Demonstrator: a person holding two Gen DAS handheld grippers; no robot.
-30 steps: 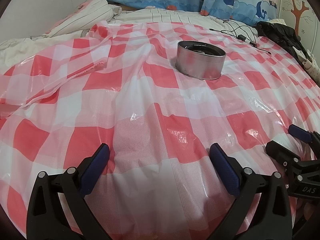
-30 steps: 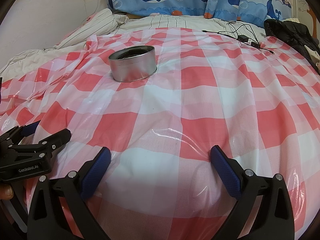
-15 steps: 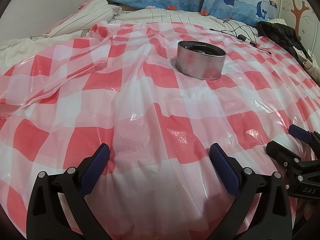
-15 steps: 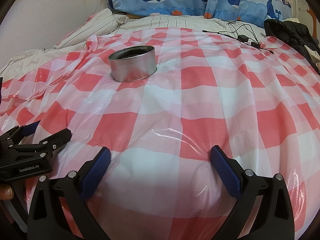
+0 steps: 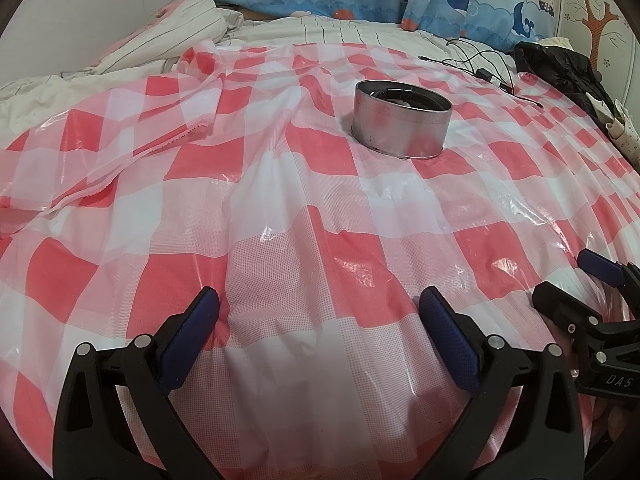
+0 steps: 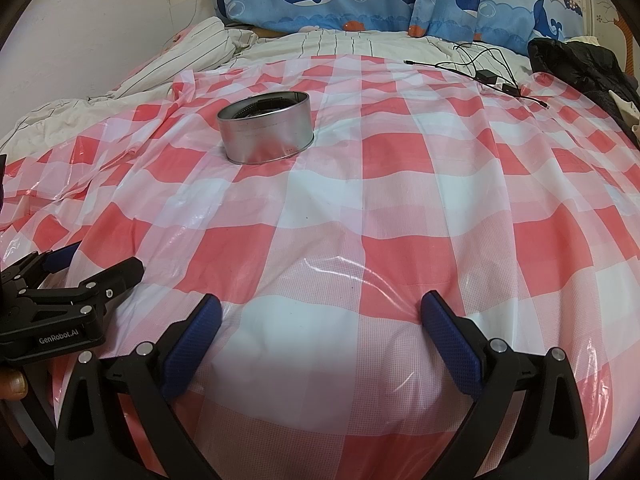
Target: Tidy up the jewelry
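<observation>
red-and-white checked plastic sheet [image 6: 400,208] lies bare btwn both grippers and the round silver metal tin [image 6: 266,130], only obstacle mid-sheet. far right edge: thin black cables [image 6: 476,68] and a black jacket [image 6: 580,68]. far left: rumpled striped bedding [image 5: 160,40], sheet folds.

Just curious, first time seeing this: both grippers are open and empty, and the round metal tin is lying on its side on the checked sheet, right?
Nearly. The tin stands upright, open end up, as the right wrist view shows. Both grippers, left and right, are open and empty.
</observation>
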